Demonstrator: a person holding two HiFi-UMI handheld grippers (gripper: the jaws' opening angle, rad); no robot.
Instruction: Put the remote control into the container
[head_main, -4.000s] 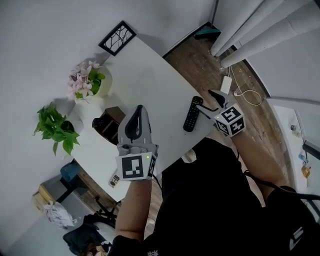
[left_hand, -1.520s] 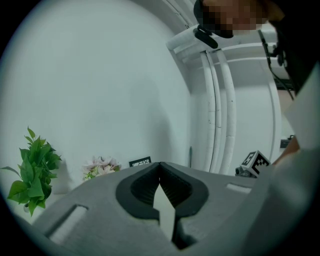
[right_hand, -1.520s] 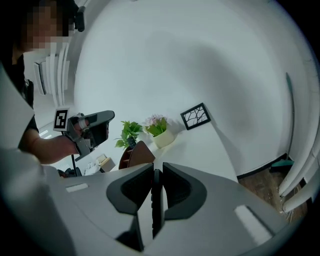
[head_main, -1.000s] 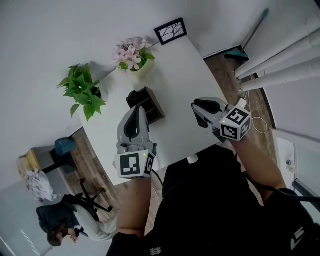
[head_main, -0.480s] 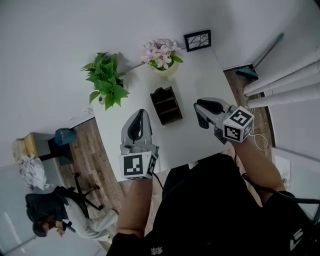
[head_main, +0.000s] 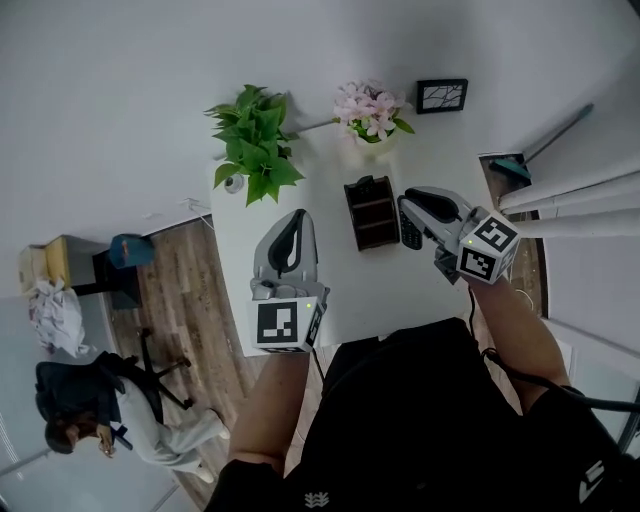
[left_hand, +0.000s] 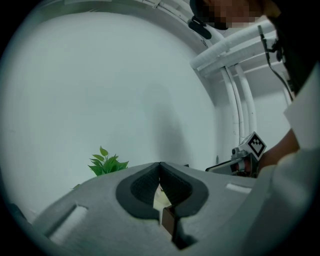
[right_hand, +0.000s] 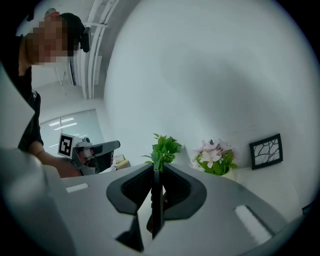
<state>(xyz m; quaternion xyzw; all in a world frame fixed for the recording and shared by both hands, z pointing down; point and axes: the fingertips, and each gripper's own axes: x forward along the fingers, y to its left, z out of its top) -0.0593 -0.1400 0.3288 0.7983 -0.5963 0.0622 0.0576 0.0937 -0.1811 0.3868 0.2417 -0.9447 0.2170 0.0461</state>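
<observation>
The remote ctrl (head_main: 410, 228) is clamped edge-on betw. the 2 jaws of the R gripper (head_main: 415, 203), off the white table (head_main: 330, 290). The dark container (head_main: 371, 212) is seen just L of that gripper's tip. The L gripper (head_main: 296, 222) is carried w/ jaws pressed together, nothing betw. them; the container sits ahead & to its R.

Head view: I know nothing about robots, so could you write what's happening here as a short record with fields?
Surface: white table
Container: dark, divided into compartments, no remote in it yet
Remote control: clamped edge-on in the right gripper, just right of the container in the picture
Left gripper: jaws together, holding nothing
Far end of table: green plant, pink flowers, picture frame
</observation>
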